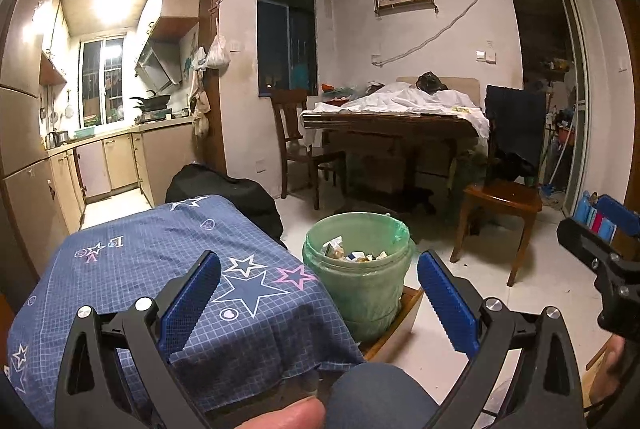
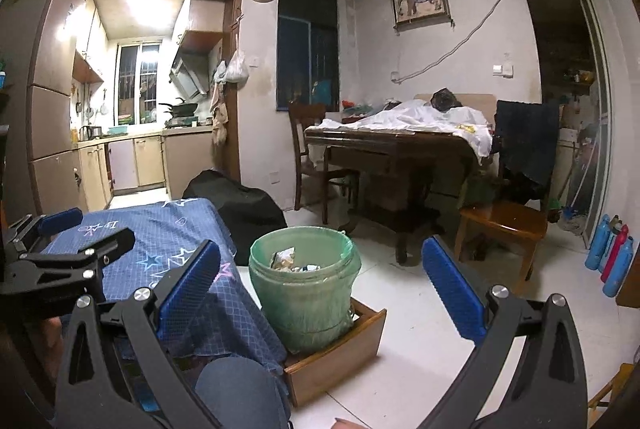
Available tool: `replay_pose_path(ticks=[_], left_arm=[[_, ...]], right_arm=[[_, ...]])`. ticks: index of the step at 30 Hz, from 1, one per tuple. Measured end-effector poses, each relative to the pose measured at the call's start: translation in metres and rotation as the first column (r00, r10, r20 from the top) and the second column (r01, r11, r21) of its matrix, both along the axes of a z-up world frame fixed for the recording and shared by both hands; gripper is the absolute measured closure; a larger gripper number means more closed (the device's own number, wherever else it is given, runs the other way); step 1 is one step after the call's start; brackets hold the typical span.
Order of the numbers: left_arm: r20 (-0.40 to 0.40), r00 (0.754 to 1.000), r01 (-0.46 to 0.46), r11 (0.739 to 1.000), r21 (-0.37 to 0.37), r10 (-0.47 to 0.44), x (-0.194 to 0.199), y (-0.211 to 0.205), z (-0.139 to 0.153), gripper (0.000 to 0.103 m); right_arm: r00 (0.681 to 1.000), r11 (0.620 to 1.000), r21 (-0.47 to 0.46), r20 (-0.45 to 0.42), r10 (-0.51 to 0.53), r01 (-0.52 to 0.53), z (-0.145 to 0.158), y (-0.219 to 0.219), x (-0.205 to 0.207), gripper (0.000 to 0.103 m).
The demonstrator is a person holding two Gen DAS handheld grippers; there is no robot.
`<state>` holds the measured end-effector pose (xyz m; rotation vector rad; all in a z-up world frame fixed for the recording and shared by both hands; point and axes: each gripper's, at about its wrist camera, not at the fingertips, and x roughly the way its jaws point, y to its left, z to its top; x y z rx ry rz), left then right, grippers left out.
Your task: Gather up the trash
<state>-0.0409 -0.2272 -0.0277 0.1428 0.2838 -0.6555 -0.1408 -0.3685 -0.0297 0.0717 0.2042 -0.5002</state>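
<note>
A green bin point(image 1: 360, 289) lined with a green bag stands on the floor in a shallow wooden tray point(image 2: 340, 357), just right of a low table under a blue star-patterned cloth point(image 1: 132, 269). Crumpled wrappers and paper scraps point(image 1: 348, 253) lie inside the bin point(image 2: 304, 297). My left gripper point(image 1: 320, 305) is open and empty, its blue pads point(image 1: 192, 305) framing the cloth's corner and the bin. My right gripper point(image 2: 320, 289) is open too, with nothing between its pads, and the bin shows between them. Each gripper appears in the other's view: the right one point(image 1: 592, 225), the left one point(image 2: 88, 229).
A person's knee point(image 2: 236, 389) sits low between the fingers. A black bag point(image 2: 240, 205) lies behind the low table. A dark dining table point(image 2: 392, 145) with a white cloth, wooden chairs point(image 2: 504, 225) and several bottles point(image 2: 612, 253) stand to the right. A kitchen opens at the left.
</note>
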Motion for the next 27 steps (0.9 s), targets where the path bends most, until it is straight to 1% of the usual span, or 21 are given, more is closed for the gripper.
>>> replay_pose_path(ticks=[13, 27], left_arm=[[0.009, 1.000, -0.013, 1.000, -0.001, 0.013, 0.0026, -0.0007, 0.0011, 0.005], [0.008, 1.000, -0.025, 1.000, -0.002, 0.025, 0.0055, -0.0003, -0.0007, 0.005]], right_arm=[[1.000, 1.000, -0.024, 0.004, -0.003, 0.003, 0.0020, 0.0062, 0.0029, 0.005], [1.000, 1.000, -0.024, -0.003, 0.009, -0.009, 0.0058, 0.0054, 0.0033, 0.005]])
